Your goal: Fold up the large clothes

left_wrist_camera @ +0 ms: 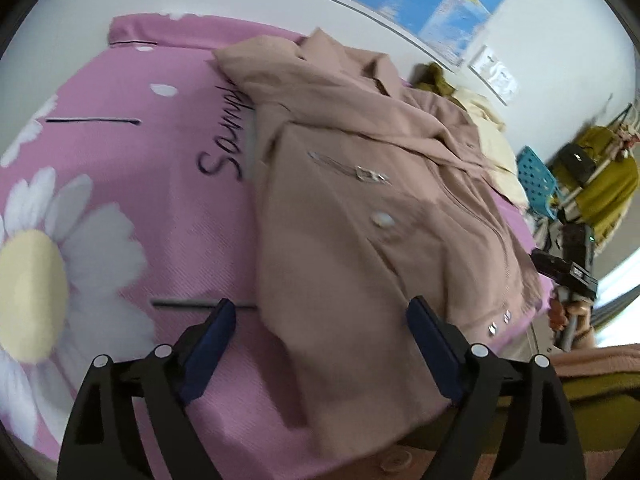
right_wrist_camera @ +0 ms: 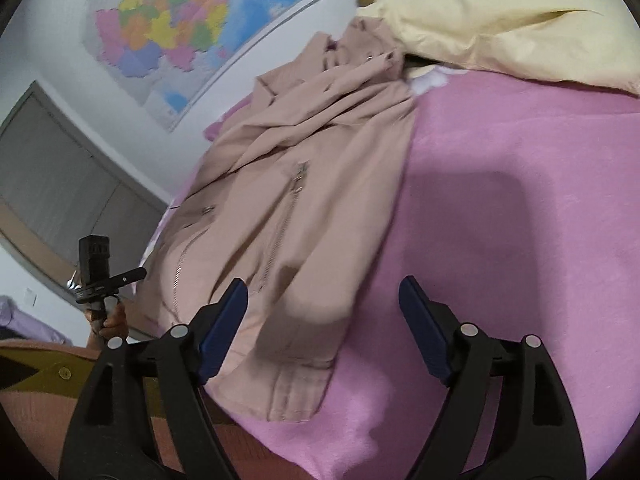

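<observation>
Blue-padded jaws of the left gripper (left_wrist_camera: pixel 320 324) stand wide with nothing pinched — the jacket (left_wrist_camera: pixel 360 208) lies flat on the pink sheet (left_wrist_camera: pixel 132 184), its hem just past the right-hand pad. Likewise the right gripper (right_wrist_camera: pixel 322 304) gapes empty (jacket hem beneath its left pad, bare sheet ahead).

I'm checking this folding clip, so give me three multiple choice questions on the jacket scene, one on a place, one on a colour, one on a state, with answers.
1. Where does the jacket lie?
A. on the pink bedspread
B. on a chair
C. on the floor

2. What colour is the garment beyond the jacket's collar?
A. black
B. pale yellow
C. red

3. How do the right gripper's jaws stand?
A. shut on a sleeve
B. shut on nothing
C. open, holding nothing

Answers: 1 A, pink cover shows around it. 2 B, cream-yellow cloth. 3 C, blue pads stand apart, gripping nothing.
</observation>
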Demonstrator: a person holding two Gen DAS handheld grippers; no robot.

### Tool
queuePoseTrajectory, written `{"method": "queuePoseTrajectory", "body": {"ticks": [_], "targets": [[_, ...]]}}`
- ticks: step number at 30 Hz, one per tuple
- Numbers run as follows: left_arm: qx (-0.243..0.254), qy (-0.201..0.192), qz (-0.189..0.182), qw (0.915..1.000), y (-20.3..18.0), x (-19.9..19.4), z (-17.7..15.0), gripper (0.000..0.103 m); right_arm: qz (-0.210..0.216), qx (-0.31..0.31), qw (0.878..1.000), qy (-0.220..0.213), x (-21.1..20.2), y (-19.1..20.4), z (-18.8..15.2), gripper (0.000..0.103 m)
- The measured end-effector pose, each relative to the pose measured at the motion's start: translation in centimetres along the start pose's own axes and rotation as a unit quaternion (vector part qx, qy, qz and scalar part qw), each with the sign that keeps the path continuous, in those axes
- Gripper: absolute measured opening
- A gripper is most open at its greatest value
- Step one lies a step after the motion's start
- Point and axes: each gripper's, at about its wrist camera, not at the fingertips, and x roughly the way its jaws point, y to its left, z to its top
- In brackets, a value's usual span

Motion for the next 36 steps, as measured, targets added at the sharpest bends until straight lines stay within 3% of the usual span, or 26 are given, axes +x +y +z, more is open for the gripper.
{"method": "queuePoseTrajectory", "body": {"ticks": [4,8,12,13,14,15,16,17,19,21,24,27,30,36], "targets": [[-0.002,0.013,-0.046,0.9988,-1.2,0.4,-0.8,0.091,0.043,0.007,0.999,0.004,0.4,0.2,-0.1,0.079],[-0.008,0.032,-0.090,0.9954,-2.2,1.0,-1.0,0.091,0.055,-0.024,0.998,0.029,1.1,1.6,-0.4,0.079],[-0.011,0.027,-0.089,0.9956,-2.7,2.2,-0.1,0.091,0.067,-0.028,0.997,0.029,2.0,2.0,-0.1,0.076],[-0.022,0.024,-0.090,0.9954,-2.7,2.4,0.2,0.087,0.072,-0.025,0.997,0.029,2.1,2.0,-0.2,0.068],[-0.027,0.024,-0.091,0.9952,-2.6,2.6,0.3,0.070,0.086,-0.015,0.996,0.030,2.5,1.9,-0.1,0.057],[-0.032,0.028,-0.084,0.9955,-2.6,2.8,0.5,0.060,0.091,-0.009,0.995,0.031,2.6,1.6,-0.2,0.050],[-0.037,0.028,-0.070,0.9964,-2.5,3.0,0.7,0.039,0.106,0.017,0.994,0.036,3.0,1.1,-0.1,0.025],[-0.047,0.033,-0.061,0.9965,-2.3,3.3,0.8,0.018,0.125,0.047,0.990,0.037,3.1,0.3,-0.1,0.011],[-0.083,0.048,-0.070,0.9929,-1.4,3.6,1.1,0.010,0.164,0.089,0.982,0.019,2.4,-0.7,0.0,0.009],[-0.113,0.037,-0.095,0.9883,-0.8,2.6,1.5,0.005,0.194,0.082,0.977,-0.012,0.4,0.2,0.5,0.008],[-0.108,0.003,-0.103,0.9888,-1.3,-0.3,2.3,0.005,0.203,0.043,0.976,-0.065,-3.3,2.8,1.3,0.008],[-0.090,-0.034,-0.108,0.9895,-2.6,-3.9,3.1,0.004,0.208,0.013,0.974,-0.092,-5.9,5.3,1.8,0.008],[-0.069,-0.046,-0.097,0.9919,-3.7,-5.5,3.1,0.004,0.202,-0.011,0.976,-0.081,-6.3,6.6,1.3,0.008],[-0.083,0.012,-0.080,0.9932,-1.5,-2.0,0.3,0.005,0.158,0.047,0.986,-0.005,-2.2,3.0,-1.4,0.013]]}}
